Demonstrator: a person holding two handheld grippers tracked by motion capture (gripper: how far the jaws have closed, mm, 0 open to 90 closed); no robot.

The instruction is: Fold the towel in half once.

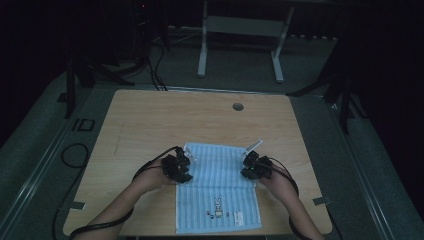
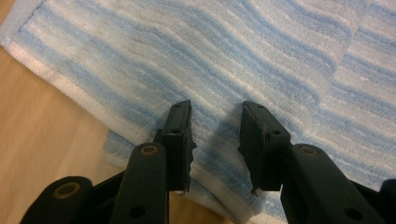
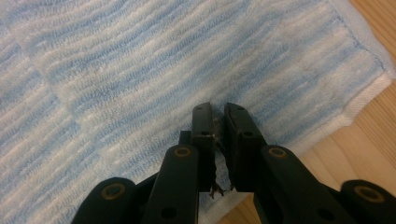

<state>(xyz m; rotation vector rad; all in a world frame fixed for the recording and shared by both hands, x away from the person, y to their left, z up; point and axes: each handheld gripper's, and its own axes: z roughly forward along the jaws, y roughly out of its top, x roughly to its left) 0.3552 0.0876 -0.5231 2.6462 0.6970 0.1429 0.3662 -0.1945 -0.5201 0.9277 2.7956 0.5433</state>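
Towel (image 1: 217,192) on tabletop (image 1: 150,120) looks folded once, far half doubled over; further folds probably remain. Left gripper (image 2: 215,122) at 9 o'clock edge, jaws apart over cloth. Right gripper (image 3: 218,122) at 3 o'clock edge, jaws nearly closed, pinching nothing visible.

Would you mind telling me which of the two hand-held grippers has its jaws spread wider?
The left hand-held gripper: a clear gap over the towel. The right hand-held gripper is nearly closed.

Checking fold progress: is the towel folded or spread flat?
Folded: the towel has a doubled upper part, its layered edges stacked near the left gripper.

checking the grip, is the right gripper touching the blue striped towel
Touching: the right gripper view shows the right gripper with jaws nearly closed, pinching the blue striped towel edge.
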